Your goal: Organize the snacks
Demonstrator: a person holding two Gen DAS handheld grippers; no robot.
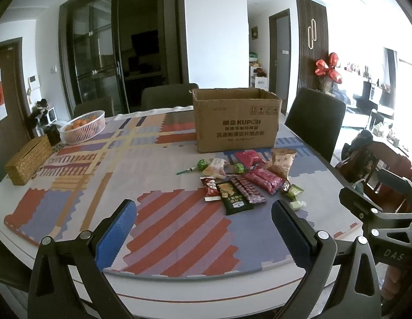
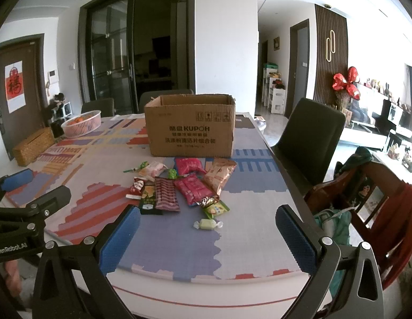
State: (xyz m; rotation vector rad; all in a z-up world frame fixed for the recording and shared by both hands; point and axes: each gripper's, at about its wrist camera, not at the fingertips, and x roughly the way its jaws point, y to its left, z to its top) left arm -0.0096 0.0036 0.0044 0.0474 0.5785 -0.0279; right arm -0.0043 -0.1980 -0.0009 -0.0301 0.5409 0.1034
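Both pairs of tongs hang over the near edge of the tabletop [image 2: 179, 289], the left tongs [image 1: 204, 212] and the right tongs [image 2: 208, 222] alike spread wide with nothing between their blue pads. The snacks lie in a loose heap just in front of the open brown cardboard box [image 2: 191, 127], some overlapping.

From where I stand, the trouble is in that overlap. The dark green flat packet [image 2: 148, 199] lies tucked against the striped maroon packet [image 2: 166, 194], so a grab at one may well drag or pinch both. The flat wrappers sit flush on the patterned mat, and pads coming down steeply could skid off or crush what's inside. The small pale green wrapped candy [image 2: 208, 224] lies apart near the edge; a clumsy nudge could roll it to the floor. The box looks light, so a bump might shove it back.
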